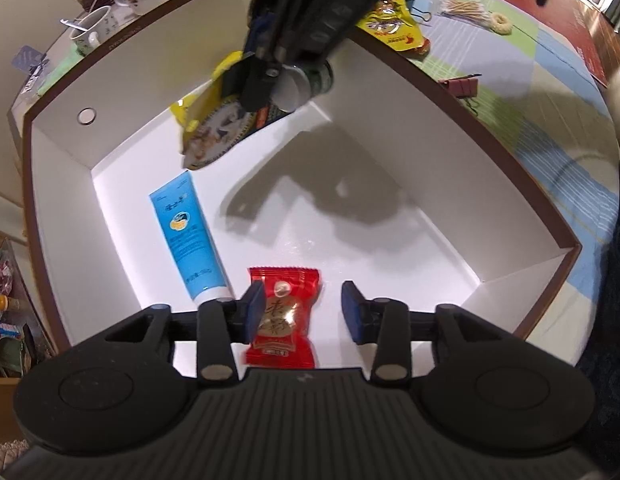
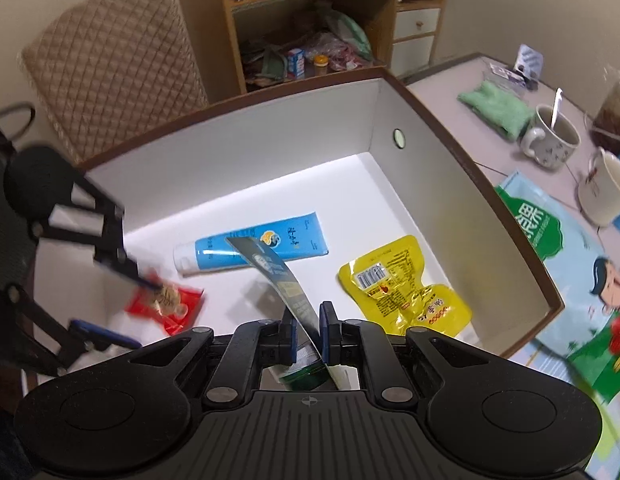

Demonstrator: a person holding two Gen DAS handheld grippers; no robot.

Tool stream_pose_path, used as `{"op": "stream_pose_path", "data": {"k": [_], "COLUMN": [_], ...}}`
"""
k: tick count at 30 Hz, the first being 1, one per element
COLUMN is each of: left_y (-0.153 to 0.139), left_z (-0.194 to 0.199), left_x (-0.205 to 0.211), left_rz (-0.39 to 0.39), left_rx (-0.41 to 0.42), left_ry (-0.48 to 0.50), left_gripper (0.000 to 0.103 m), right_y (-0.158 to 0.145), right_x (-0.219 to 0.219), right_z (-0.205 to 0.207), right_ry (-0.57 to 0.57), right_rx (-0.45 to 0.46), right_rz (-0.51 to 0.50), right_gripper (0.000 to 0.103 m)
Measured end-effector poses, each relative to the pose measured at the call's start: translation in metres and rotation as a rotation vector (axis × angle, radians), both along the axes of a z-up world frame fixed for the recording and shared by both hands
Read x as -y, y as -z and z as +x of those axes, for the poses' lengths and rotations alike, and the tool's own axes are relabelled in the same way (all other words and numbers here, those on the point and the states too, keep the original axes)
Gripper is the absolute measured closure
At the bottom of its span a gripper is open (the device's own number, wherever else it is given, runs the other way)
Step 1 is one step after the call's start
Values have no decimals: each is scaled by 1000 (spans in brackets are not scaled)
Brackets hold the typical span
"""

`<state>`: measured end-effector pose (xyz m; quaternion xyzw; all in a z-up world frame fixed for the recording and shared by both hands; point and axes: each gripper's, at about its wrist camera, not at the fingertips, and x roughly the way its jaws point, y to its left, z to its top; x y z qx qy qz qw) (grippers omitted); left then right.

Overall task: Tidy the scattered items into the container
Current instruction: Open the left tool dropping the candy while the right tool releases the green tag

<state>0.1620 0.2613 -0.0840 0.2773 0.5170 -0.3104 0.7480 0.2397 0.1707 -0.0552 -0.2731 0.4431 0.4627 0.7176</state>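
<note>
Inside the white, brown-rimmed cardboard box: a blue tube, a yellow foil pouch and a red snack packet. Left gripper above the red packet, jaws apart. Right gripper over the box, jaws clamped on a dark green flat-ended tube.

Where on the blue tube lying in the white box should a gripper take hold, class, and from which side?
Grip the blue tube across its flat middle, coming straight down from above. It lies flat on the box floor, apart from the red packet, with bare floor along both long edges for the fingers.
</note>
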Motion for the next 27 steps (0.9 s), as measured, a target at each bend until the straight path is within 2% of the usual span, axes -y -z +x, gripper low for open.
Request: {"op": "stream_pose_path", "data": {"k": [3, 4, 5, 6, 7, 10, 27], "left_y": [-2, -3, -4, -5, -6, -7, -27], "left_z": [0, 1, 0, -1, -1, -5, -26], "left_x": [-4, -6, -7, -9, -10, -14, -14], "left_rz": [-2, -2, -2, -1, 0, 3, 1], "left_rx": [0, 0, 2, 3, 3, 3, 49], "left_ry": [-18, -26, -32, -38, -44, -64, -130], "left_gripper": [62, 61, 60, 60, 59, 57, 54], "right_y": [2, 3, 4, 3, 2, 0, -29], "right_x": [-2, -2, -2, 0, 2, 8, 44], "right_z": [-8, -11, -15, -18, -22, -28, -47], "right_ry": [-42, -49, -58, -55, -53, -44, 62], "right_rx": [-4, -9, -15, -6, -7, -44, -65], "right_rz": [3, 4, 5, 16, 31, 57, 141], "right_gripper": [94, 89, 75, 40, 29, 29, 29]}}
